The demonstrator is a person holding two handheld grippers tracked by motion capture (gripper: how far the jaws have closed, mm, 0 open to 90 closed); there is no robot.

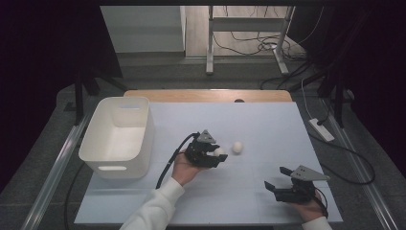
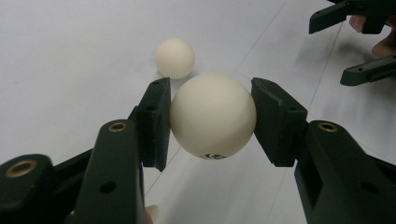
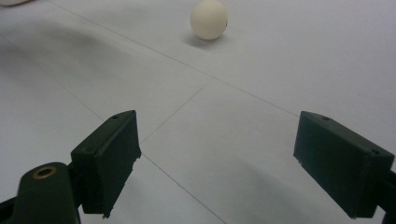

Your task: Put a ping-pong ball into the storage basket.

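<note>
Beyond my table (image 1: 268, 120) I see grey floor (image 1: 167, 72), tangled cables (image 1: 253, 45), metal desk legs (image 1: 209, 43), dark surroundings.

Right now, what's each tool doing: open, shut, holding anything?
Left tool: shut on a white ball, lifted off the table.
Right tool: open, holding nothing.

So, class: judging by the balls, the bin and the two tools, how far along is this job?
Done: nothing looks finished; what shows of the inside of the white bin holds no ball. In hand: the left tool is shut on one white ball, held above the table. Left: probably carrying that ball to the bin, then fetching the second ball lying on the table. The right tool is open and holds nothing.
</note>
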